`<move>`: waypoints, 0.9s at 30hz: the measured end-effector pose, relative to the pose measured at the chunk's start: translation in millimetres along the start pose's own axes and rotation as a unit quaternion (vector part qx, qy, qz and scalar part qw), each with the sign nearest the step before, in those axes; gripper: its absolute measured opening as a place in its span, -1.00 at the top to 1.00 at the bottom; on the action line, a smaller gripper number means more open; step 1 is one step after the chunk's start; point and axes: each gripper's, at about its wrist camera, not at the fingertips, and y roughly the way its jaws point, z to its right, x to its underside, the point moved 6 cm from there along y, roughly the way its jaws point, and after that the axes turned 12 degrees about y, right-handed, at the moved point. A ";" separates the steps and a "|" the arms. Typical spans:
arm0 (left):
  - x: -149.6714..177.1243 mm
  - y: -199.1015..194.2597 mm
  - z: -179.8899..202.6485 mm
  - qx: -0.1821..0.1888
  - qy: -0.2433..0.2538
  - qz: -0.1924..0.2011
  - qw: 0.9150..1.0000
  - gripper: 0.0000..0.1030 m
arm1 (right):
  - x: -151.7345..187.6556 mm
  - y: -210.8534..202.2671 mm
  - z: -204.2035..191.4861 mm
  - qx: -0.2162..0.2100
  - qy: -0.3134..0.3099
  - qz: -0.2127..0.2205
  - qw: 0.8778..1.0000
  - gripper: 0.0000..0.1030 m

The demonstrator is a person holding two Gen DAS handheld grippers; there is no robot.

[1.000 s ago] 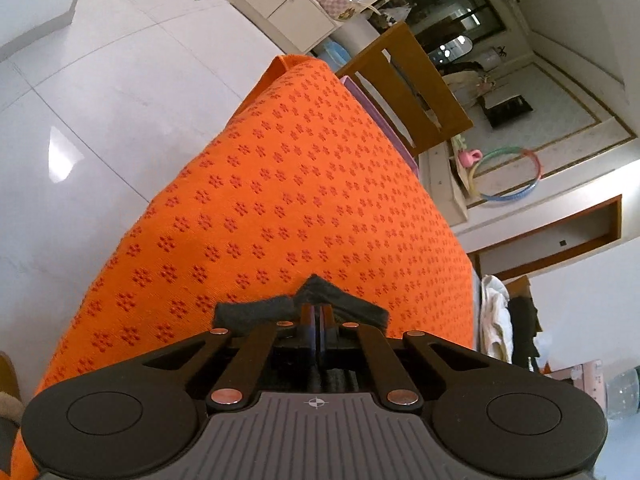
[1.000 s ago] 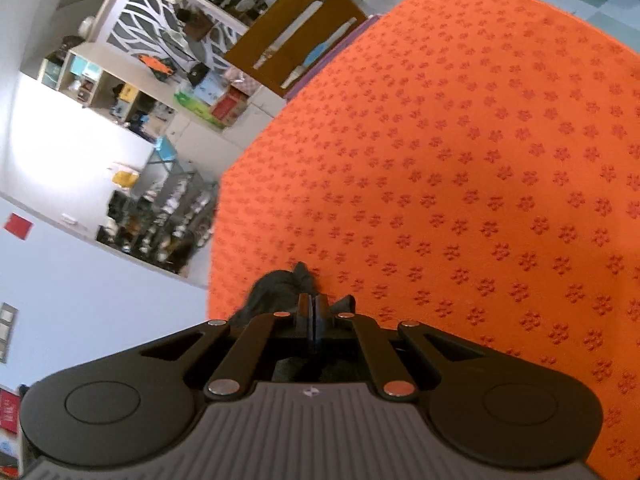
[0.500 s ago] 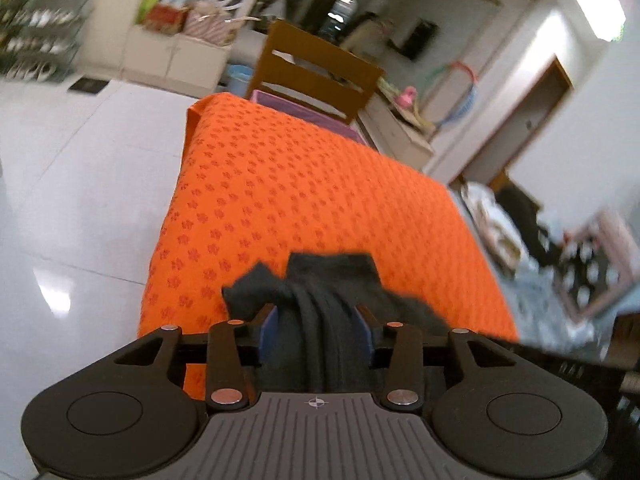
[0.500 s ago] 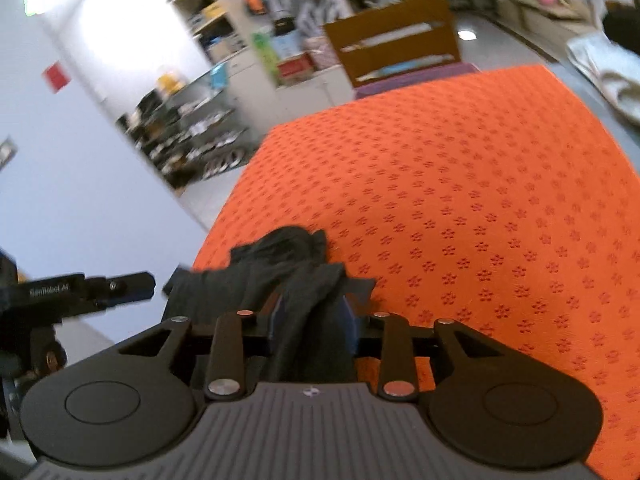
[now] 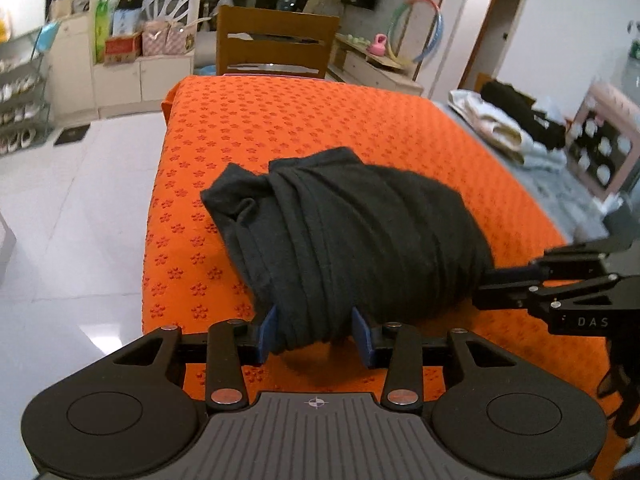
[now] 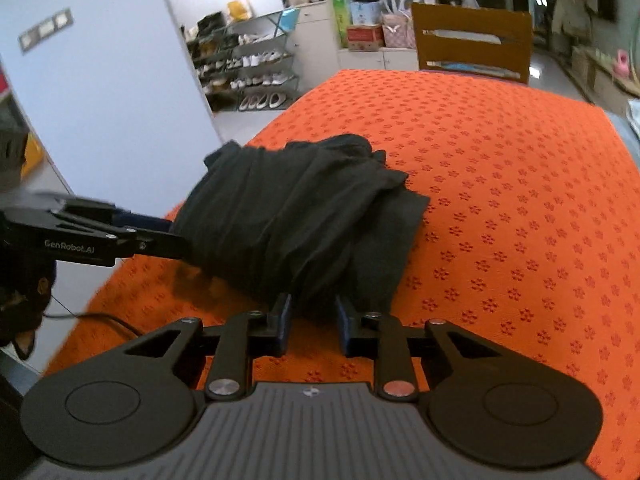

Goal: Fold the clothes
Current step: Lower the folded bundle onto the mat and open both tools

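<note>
- Your left gripper (image 5: 316,334) has a gathered bunch of the dark garment (image 5: 352,236) between its blue pads (image 5: 267,330), the jaws standing partly apart around the cloth after opening a moment ago.
- Your right gripper (image 6: 311,322) has the other end of the same garment running between its fingers; its jaws have just been closing and now stand narrower than the left pair. The cloth fills the gap, though the blur leaves it unclear how firmly the pads press.
- The garment lies bunched in long wrinkles on the orange cloth (image 5: 280,128) patterned with small flowers, near the front edge of the table, stretched between your two tools.
- In the left view the right gripper enters from the right edge; in the right view the left one enters from the left edge.
- A wooden chair (image 5: 276,46) stands at the far end of the table.
</note>
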 end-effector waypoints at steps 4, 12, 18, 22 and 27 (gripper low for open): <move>-4.6 -1.0 0.2 -0.023 0.014 0.009 1.000 0.62 | -3.4 8.8 -2.5 0.025 -0.021 0.007 0.999 0.96; 6.7 -18.2 -8.1 -0.034 0.030 0.014 0.999 0.58 | -0.4 -0.6 11.4 0.068 -0.051 0.007 0.996 0.91; 12.0 -8.5 -3.7 -0.012 0.059 0.006 0.998 0.02 | 1.2 -1.6 18.5 0.055 -0.081 0.017 0.995 -0.12; 6.2 6.2 3.0 -0.013 0.074 0.005 0.997 0.15 | -5.7 11.7 6.4 0.029 -0.117 0.010 0.993 -0.06; 1.0 -2.4 5.1 -0.005 0.072 0.013 0.997 0.62 | -13.8 11.3 2.0 0.016 -0.107 0.001 0.994 0.67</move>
